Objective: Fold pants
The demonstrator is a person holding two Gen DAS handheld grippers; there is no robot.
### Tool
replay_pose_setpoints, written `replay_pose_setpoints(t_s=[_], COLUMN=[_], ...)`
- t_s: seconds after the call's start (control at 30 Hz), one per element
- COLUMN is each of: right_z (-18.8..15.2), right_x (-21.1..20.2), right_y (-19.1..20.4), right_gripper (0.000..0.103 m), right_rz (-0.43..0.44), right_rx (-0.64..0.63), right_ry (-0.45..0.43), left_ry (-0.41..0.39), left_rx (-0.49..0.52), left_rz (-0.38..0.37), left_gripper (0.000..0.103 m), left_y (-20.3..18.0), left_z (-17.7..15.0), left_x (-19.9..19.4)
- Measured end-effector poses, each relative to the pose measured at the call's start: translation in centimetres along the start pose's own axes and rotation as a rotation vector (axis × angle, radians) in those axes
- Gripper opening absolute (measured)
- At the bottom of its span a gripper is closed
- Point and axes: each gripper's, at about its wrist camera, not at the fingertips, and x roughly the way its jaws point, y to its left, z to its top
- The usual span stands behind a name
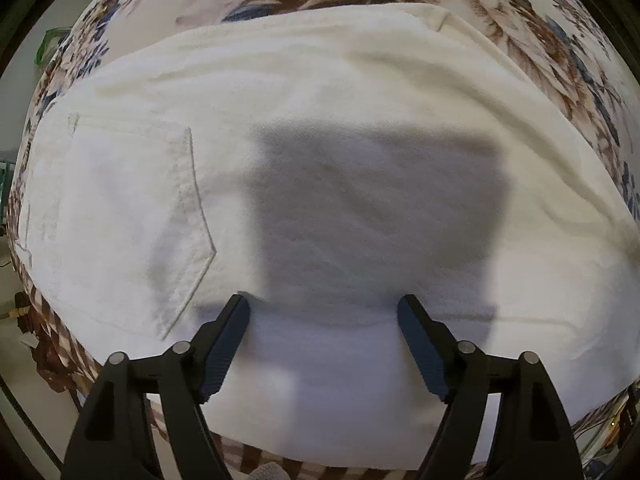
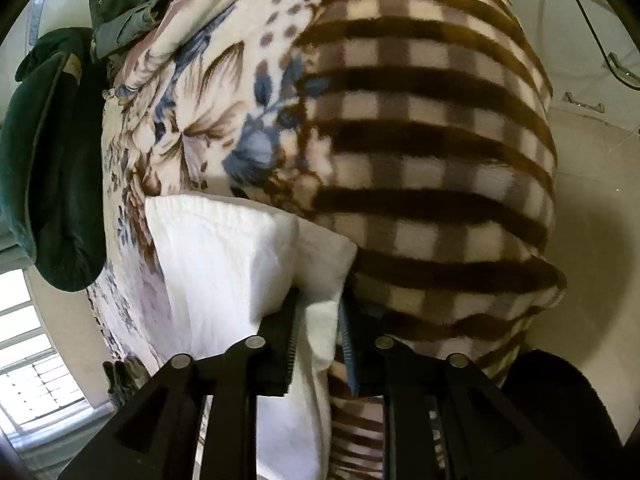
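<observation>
The white pants [image 1: 320, 140] lie flat on a plush blanket [image 1: 520, 20] that covers the work surface, and their heavy, slightly nubbly cotton fills nearly all of the left wrist view. Their long axis runs left to right across that view, with a stitched back pocket [image 1: 132, 216], pointed at its lower edge, at the left end, and soft ridges of cloth curving away toward the right. The left gripper [image 1: 323, 312] hangs just above the near edge of the pants with its fingers spread wide and nothing between them; its blocky shadow falls on the fabric ahead. In the right wrist view the right gripper [image 2: 318, 320] has its fingers drawn in on a fold of the same white cloth [image 2: 224, 264], which bunches up between the ribbed pads. The blanket is fleecy, printed with blue and brown flowers in one part and a brown-and-cream check [image 2: 420, 120] in another. At its far side rest a dark green garment [image 2: 52, 160] and a crumpled grey-green one [image 2: 128, 4]. Beyond are a pale tiled floor [image 2: 592, 200] and a bright window [image 2: 36, 360].
</observation>
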Motion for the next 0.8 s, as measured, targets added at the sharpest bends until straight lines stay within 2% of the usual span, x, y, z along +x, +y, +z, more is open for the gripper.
replay_pose_setpoints(t_s=[0.1,0.2,0.23,0.27,0.4,0.53,0.63,0.77,0.8], right_z=[0.1,0.5,0.5,0.4,-0.1,0.7,1.3,1.1,0.9], right_x=[0.0,1.1,1.1,0.7,-0.5,0.1,0.9,-1.7,-2.8], right_y=[0.6,0.6,0.7,1.1,3.6,3.6,2.6,1.1,1.0], right_gripper=[0.039,0.038,0.033,0.012,0.010,0.009,0.011,0.029,0.030], right_rz=[-0.031,-0.059,-0.076,-0.093,-0.178,-0.212,-0.190,-0.143,-0.094], right_rx=[-0.036,-0.029,-0.028,-0.042,-0.161,-0.142,-0.125,-0.108,-0.110], right_ry=[-0.020,-0.012,-0.030,-0.064,-0.133,-0.129,-0.073,-0.087,-0.100], left_ry=[0.007,0.004,0.002,0.001,0.001,0.008,0.017,0.024,0.024], left_rx=[-0.004,-0.008,-0.008,-0.007,-0.006,-0.005,-0.009,-0.022,-0.024], left_rz=[0.000,0.003,0.006,0.008,0.006,-0.002,-0.010,-0.043,-0.049], left_gripper=[0.081,0.084,0.084,0.085,0.085,0.085,0.086,0.095,0.098], left_y=[0.0,-0.5,-0.7,-0.8,-1.5,-1.5,-1.0,-0.6,-0.6], left_z=[0.5,0.8,0.8,0.7,0.5,0.7,1.0,1.8,1.8], left_x=[0.3,0.9,1.0,1.0,1.1,0.9,0.8,1.2,1.4])
